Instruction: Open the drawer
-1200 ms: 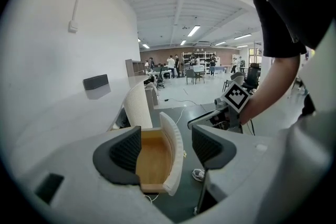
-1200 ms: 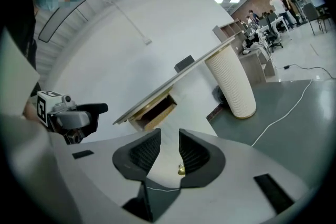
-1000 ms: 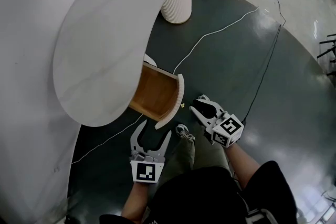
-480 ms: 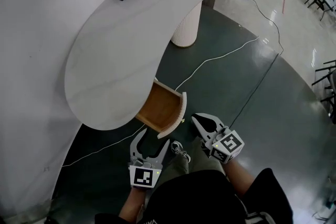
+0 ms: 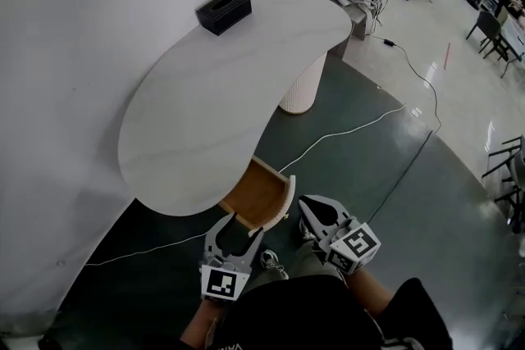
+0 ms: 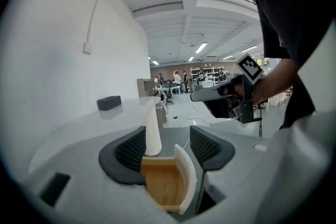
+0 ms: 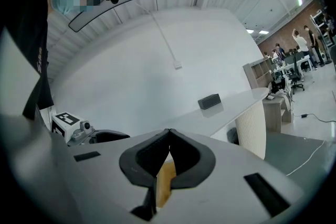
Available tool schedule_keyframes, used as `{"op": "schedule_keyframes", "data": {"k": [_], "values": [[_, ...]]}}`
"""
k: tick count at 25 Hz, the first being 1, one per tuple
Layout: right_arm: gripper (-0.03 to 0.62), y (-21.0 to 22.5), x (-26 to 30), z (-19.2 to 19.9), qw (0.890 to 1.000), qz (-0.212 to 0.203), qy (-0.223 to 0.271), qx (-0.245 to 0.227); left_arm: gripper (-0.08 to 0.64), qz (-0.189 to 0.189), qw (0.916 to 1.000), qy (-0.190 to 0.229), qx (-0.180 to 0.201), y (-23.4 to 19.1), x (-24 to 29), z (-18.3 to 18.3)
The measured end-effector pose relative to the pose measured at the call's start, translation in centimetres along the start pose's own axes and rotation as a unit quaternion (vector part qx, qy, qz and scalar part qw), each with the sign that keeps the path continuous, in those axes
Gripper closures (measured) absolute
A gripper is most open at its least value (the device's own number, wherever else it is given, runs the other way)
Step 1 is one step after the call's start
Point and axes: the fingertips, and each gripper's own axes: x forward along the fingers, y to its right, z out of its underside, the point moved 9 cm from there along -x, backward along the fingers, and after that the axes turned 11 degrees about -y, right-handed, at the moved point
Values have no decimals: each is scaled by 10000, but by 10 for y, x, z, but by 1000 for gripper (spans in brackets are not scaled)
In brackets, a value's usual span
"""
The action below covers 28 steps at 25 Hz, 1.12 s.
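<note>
1. A white wall stands on the left over a dark green floor (image 5: 385,184). From it a curved white surface (image 5: 205,111) reaches right on a ribbed pedestal (image 5: 302,90), with a black box (image 5: 224,11) at its far end.
2. The left gripper (image 5: 239,227) holds its jaws wide apart with nothing clamped. In the left gripper view the open drawer (image 6: 165,183) shows in the gap, lower down and untouched.
3. The right gripper (image 5: 308,207) has its jaws pressed together and empty. It hangs just right of the drawer's front.
4. The drawer sits under the near edge of the surface, pulled out toward the person. Its inside is bare light wood, and its front is a curved, ribbed white panel.
5. A second ago the head view sat closer in, cutting off the box. Now it takes in the whole surface and the office beyond. The left jaws now overlap the drawer's near corner, where floor showed between them. The drawer stands out as far as it did.
</note>
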Motion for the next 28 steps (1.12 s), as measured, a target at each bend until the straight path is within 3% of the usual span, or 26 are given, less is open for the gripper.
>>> {"op": "schedule_keyframes", "data": {"k": [10,14,28], "values": [[589,-10,7,-26,9993,-329,-6,-187,501,-369,9987,302,-153,-12,-23,-14],[589,-16,12,-37,9984,-481,106,-265,526,-390,9985,335,-173,-17,-25,-18],[591,-15,20,-54,9968,-207,-503,-593,541,-298,9985,383,-246,-23,-25,-34]]}}
